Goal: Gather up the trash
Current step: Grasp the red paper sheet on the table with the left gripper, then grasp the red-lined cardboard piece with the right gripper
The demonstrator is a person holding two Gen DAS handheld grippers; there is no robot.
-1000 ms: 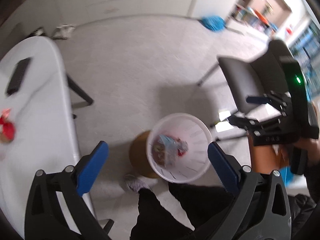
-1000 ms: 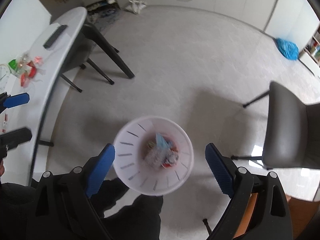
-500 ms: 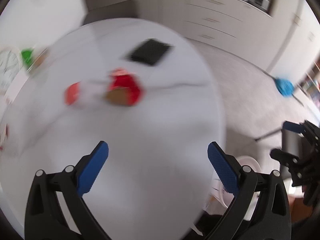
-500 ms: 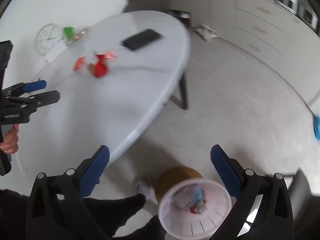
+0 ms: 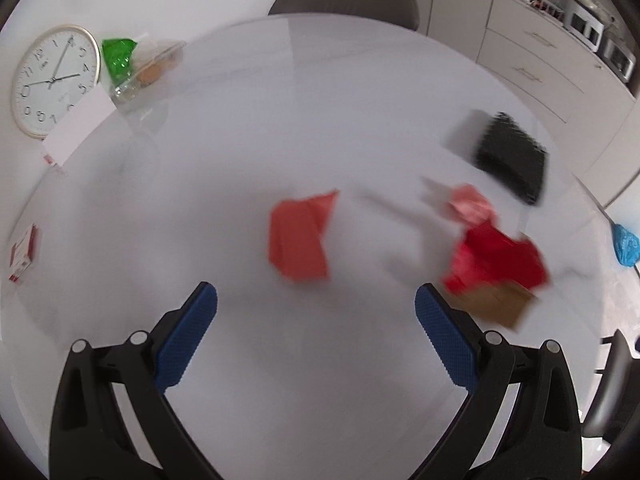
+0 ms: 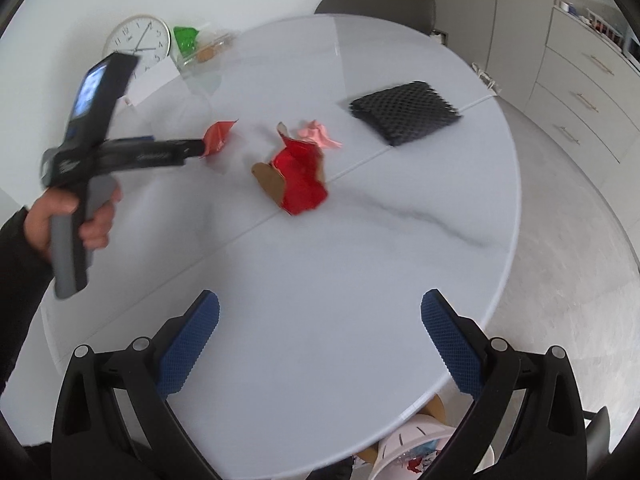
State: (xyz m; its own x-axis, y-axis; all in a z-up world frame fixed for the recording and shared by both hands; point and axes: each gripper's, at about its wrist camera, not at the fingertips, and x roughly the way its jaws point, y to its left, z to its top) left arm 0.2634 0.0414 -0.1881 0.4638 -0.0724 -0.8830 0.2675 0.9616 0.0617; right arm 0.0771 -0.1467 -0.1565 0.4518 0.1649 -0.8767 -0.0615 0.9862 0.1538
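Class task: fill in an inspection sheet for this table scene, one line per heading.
Surface: white round table, faint grey veining.
Job's things: orange-red wrapper, red torn packet, pink scrap on the table; white bin below its edge, trash inside.
Clutter: black mesh pad, clock, green bag.
Grippers: left gripper open, near the orange-red wrapper; right gripper open, empty.
Cables: nothing seen.
Surroundings: grey chair, drawers.

Table (image 6: 360,240): white, faint grey veining. Flat wrapper (image 5: 300,236): orange-red. Crumpled wrapper (image 6: 302,174): bright red, brown cardboard inside. Small scrap (image 6: 318,136): pale pink. Mat (image 6: 404,118): black, mesh-textured. Bag (image 5: 117,58) by the white-faced clock (image 5: 52,80): green. Both grippers: black frames, blue dimpled pads (image 6: 190,344). Bin (image 6: 404,452): white, slotted.
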